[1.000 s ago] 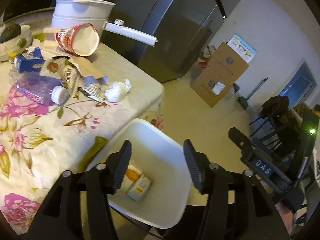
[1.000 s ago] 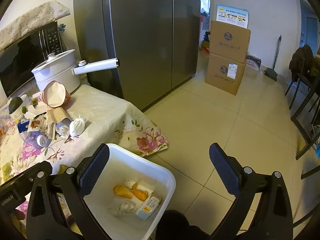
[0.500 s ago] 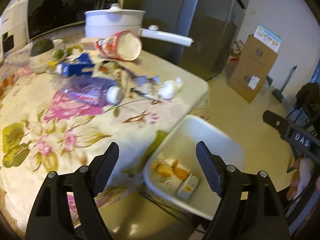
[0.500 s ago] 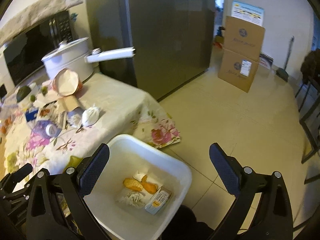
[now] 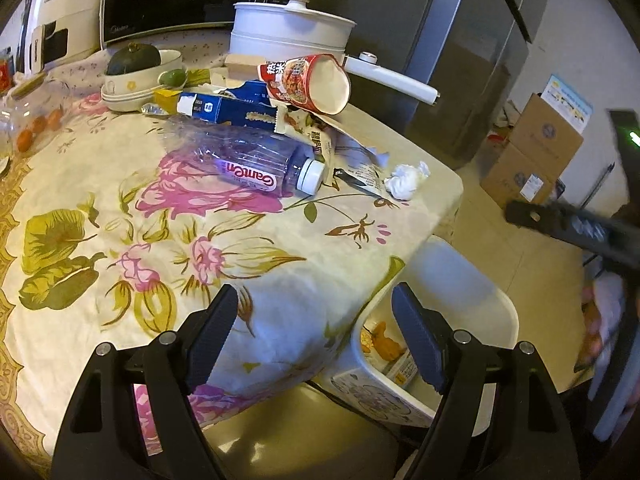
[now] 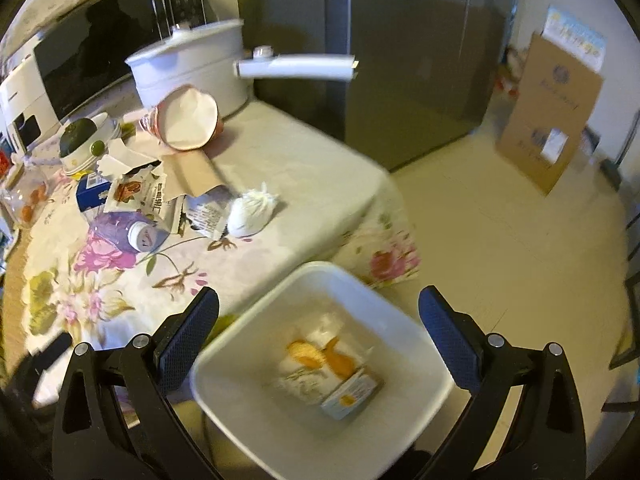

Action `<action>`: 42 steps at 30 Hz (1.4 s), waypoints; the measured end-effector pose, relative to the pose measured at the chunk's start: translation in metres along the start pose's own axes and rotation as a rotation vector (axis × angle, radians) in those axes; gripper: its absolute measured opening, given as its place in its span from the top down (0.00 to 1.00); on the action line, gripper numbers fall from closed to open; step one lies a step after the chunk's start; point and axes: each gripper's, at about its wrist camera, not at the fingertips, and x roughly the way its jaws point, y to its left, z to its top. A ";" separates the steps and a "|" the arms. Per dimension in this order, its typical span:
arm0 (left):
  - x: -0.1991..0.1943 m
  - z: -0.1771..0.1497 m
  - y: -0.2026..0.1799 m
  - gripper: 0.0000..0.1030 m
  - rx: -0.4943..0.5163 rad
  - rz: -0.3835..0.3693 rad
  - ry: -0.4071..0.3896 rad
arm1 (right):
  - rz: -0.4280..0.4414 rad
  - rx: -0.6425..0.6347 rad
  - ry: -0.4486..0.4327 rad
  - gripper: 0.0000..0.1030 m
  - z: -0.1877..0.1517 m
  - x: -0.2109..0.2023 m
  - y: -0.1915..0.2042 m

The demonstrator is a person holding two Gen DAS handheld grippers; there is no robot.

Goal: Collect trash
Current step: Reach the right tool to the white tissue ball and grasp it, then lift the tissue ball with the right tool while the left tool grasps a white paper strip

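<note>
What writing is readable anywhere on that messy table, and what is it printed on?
"Ganten": label of the crushed plastic bottle, seen upside down.
"热米": red paper cup lying on its side; its smaller print is unreadable.
"Midea", faintly: microwave.
Blue carton, snack wrappers, cardboard boxes: too small or blurred.

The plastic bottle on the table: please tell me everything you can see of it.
The plastic bottle is clear with a purple tint, crumpled, and lies on its side on the flowered tablecloth. Its white cap is on. A printed label wraps its body. Wrappers lie against its cap end. No gripper touches it.
</note>
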 end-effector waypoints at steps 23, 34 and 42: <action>0.019 -0.003 0.035 0.25 -0.092 -0.005 0.048 | 0.198 0.194 0.224 0.29 0.056 0.114 0.029; 0.024 -0.004 0.040 0.25 -0.109 -0.004 0.055 | 0.223 0.167 0.234 0.74 0.053 0.121 0.038; 0.022 0.000 0.045 0.25 -0.158 -0.032 0.046 | 0.246 0.136 0.181 0.75 0.049 0.092 0.033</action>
